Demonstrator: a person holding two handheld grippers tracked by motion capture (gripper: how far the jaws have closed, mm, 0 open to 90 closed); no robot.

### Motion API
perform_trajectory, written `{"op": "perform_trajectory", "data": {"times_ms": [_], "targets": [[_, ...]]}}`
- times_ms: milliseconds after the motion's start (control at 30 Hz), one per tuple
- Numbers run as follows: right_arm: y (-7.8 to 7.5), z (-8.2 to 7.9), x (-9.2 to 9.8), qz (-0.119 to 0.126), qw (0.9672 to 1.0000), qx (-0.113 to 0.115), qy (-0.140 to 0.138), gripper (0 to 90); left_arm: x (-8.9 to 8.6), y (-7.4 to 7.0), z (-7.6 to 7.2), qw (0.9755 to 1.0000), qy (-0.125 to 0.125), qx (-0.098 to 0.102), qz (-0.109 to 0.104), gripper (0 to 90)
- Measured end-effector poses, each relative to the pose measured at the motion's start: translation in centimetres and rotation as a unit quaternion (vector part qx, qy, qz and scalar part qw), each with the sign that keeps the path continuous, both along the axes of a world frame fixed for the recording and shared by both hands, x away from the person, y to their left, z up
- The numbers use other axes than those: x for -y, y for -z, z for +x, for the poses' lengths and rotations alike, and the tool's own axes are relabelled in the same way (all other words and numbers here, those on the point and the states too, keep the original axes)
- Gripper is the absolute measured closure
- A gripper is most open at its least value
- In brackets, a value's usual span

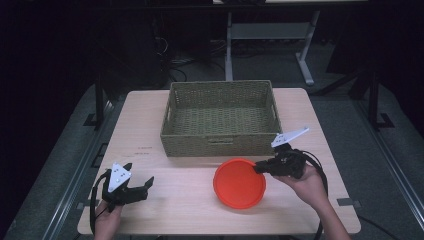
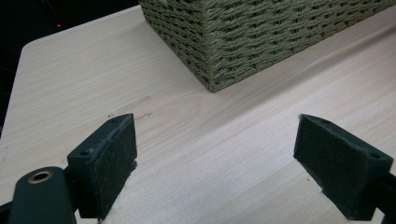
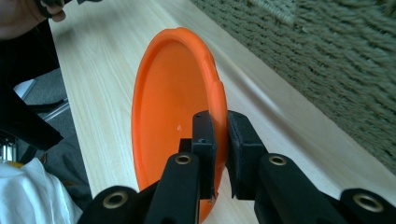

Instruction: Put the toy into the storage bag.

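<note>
An orange plastic plate [image 1: 239, 183] hangs just over the table's front middle, in front of the wicker basket [image 1: 220, 118]. My right gripper [image 1: 261, 167] is shut on the plate's right rim. In the right gripper view the two black pads [image 3: 205, 135] pinch the orange plate [image 3: 168, 107] at its rim, with the plate edge-on and the basket wall [image 3: 327, 60] close behind. My left gripper [image 1: 142, 185] rests near the front left corner, open, nothing between its pads [image 2: 109, 158]. The left gripper view looks across bare wood to the basket's corner [image 2: 210, 60].
The light wooden table [image 1: 145, 125] has bare surface left of the basket and along the front edge. The rectangular basket's inside holds nothing visible. Metal rails run along both sides of the table, and a desk frame [image 1: 270, 35] stands beyond the far edge.
</note>
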State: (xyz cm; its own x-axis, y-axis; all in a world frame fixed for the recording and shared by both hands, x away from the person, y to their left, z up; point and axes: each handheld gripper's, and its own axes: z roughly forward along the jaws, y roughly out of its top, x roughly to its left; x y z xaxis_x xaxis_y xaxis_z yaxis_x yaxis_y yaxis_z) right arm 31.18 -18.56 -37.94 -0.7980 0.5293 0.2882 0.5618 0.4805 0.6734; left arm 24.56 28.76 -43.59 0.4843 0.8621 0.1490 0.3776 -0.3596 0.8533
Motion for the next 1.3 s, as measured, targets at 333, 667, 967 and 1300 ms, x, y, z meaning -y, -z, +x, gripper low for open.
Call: {"op": "perform_trajectory", "data": {"times_ms": [333, 667, 967, 1300], "targets": [[-1.8, 0.2, 0.6, 0.000, 0.9999, 0.013, 0.007, 82.2, 0.1, 0.0, 0.0, 1.0000, 0.001, -0.001, 0.000, 12.8], [-3.0, 1.2, 0.9, -0.006, 0.9999, 0.011, 0.008, 82.2, 0.0, 0.0, 0.0, 1.0000, 0.001, -0.003, 0.004, 12.8], [-4.0, 1.5, 0.7, -0.009, 0.9999, 0.011, 0.008, 82.2, 0.1, 0.0, 0.0, 1.0000, 0.002, -0.002, 0.001, 12.8], [-5.9, 2.1, 0.4, -0.011, 0.9996, 0.025, 0.009, 82.2, 0.2, 0.1, 0.0, 1.0000, 0.003, -0.001, 0.002, 12.8]]}}
